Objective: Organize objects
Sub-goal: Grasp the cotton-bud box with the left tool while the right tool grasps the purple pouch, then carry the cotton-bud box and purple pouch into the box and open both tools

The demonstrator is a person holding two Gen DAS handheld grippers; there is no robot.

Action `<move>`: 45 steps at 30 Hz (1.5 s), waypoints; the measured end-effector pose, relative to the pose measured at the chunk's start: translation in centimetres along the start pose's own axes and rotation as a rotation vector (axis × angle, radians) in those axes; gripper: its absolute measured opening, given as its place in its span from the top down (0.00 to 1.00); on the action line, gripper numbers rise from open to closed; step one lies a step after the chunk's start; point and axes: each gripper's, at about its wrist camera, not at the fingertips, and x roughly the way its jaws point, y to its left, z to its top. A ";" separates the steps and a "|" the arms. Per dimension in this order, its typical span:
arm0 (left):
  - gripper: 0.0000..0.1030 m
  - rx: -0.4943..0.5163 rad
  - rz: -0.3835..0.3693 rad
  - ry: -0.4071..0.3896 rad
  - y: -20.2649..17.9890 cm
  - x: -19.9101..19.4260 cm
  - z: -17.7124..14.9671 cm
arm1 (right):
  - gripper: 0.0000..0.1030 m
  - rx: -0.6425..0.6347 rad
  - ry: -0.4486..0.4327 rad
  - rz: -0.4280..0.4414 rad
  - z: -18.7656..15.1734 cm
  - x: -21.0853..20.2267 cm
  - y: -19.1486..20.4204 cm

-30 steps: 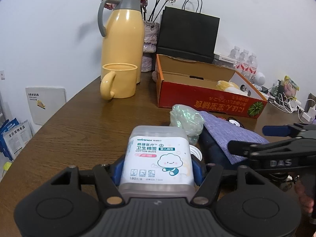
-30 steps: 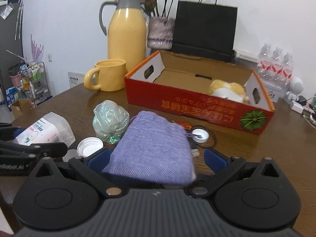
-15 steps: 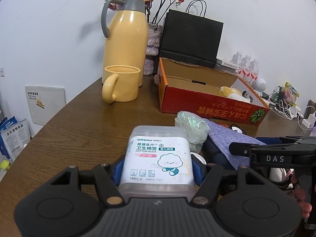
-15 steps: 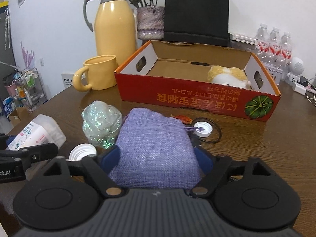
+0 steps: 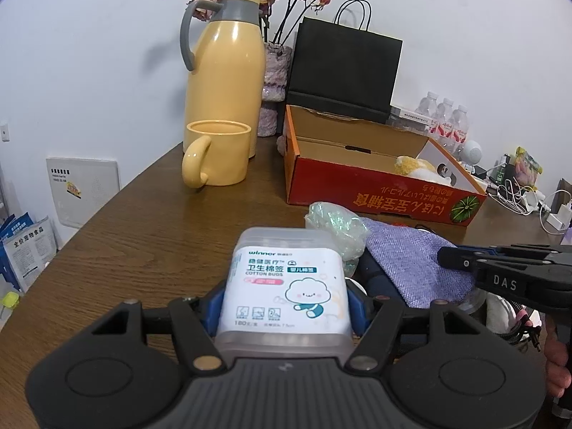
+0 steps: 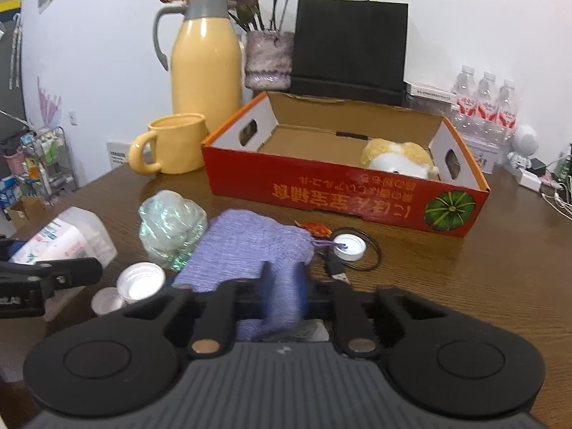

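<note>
My left gripper (image 5: 284,300) is shut on a clear box of cotton buds (image 5: 286,279) with a white cloud label, held just above the wooden table (image 5: 143,236). My right gripper (image 6: 284,296) is closing its jaws, and they pinch the near end of a purple woven pouch (image 6: 246,243) into a narrow fold. In the left wrist view the pouch (image 5: 411,261) lies to the right of the cotton bud box. An open red cardboard box (image 6: 321,193) stands behind with a yellow and white plush toy (image 6: 397,157) inside.
A crumpled iridescent green wrap (image 6: 171,225) sits left of the pouch. White bottle caps (image 6: 141,282) and a black cable with a plug (image 6: 336,268) lie nearby. A yellow mug (image 6: 175,143), yellow flask (image 6: 205,57), black paper bag (image 6: 350,43) and water bottles (image 6: 486,103) stand behind.
The right gripper's jaws went from wide open around the purple pouch to squeezed on it, bunching the cloth. The left gripper kept still with the cotton bud box.
</note>
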 end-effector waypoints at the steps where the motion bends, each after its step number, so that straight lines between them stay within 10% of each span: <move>1: 0.38 0.001 0.001 -0.003 0.0 -0.1 0.1 | 0.91 0.000 -0.005 0.004 0.0 -0.1 0.0; 22: 0.38 0.040 -0.038 -0.138 -4.4 1.4 8.2 | 0.93 0.053 -0.259 0.066 5.8 -3.5 -3.1; 45: 0.38 0.024 0.006 -0.162 -8.4 16.4 19.4 | 0.93 0.086 -0.266 0.064 13.5 9.5 -8.4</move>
